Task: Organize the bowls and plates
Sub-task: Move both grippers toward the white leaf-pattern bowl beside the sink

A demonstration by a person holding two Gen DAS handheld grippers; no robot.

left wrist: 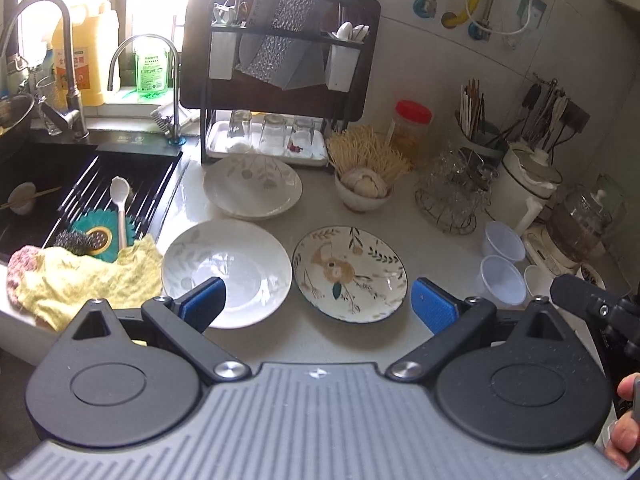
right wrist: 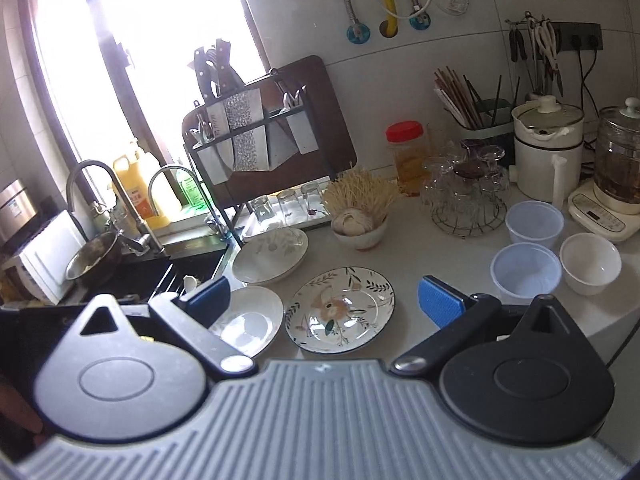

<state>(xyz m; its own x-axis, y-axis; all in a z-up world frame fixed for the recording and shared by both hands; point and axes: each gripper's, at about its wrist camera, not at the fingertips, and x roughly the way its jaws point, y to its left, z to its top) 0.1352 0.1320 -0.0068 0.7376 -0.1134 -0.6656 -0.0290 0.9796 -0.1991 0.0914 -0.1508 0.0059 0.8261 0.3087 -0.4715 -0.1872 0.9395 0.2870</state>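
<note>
Three plates lie on the pale counter. A flower-patterned plate [left wrist: 350, 274] [right wrist: 340, 310] sits in the middle, a plain white plate [left wrist: 226, 272] [right wrist: 248, 320] to its left, and a leaf-patterned white plate [left wrist: 252, 186] [right wrist: 270, 254] behind them. Two clear plastic bowls [left wrist: 503, 280] [right wrist: 526, 272] [right wrist: 534, 224] and a small white bowl [right wrist: 590, 262] stand at the right. My left gripper [left wrist: 320, 304] is open above the counter's near edge, facing both front plates. My right gripper [right wrist: 324, 304] is open too, over the flowered plate. Neither holds anything.
A dark sink [left wrist: 80, 184] with a spoon, scrubber and yellow cloth [left wrist: 88, 276] lies left. A black rack with glasses [left wrist: 272, 132] stands behind. A bowl of garlic [left wrist: 364, 192], a wire basket of glasses [left wrist: 452, 196], a white pot [right wrist: 548, 140] and a kettle base [right wrist: 604, 208] crowd the right.
</note>
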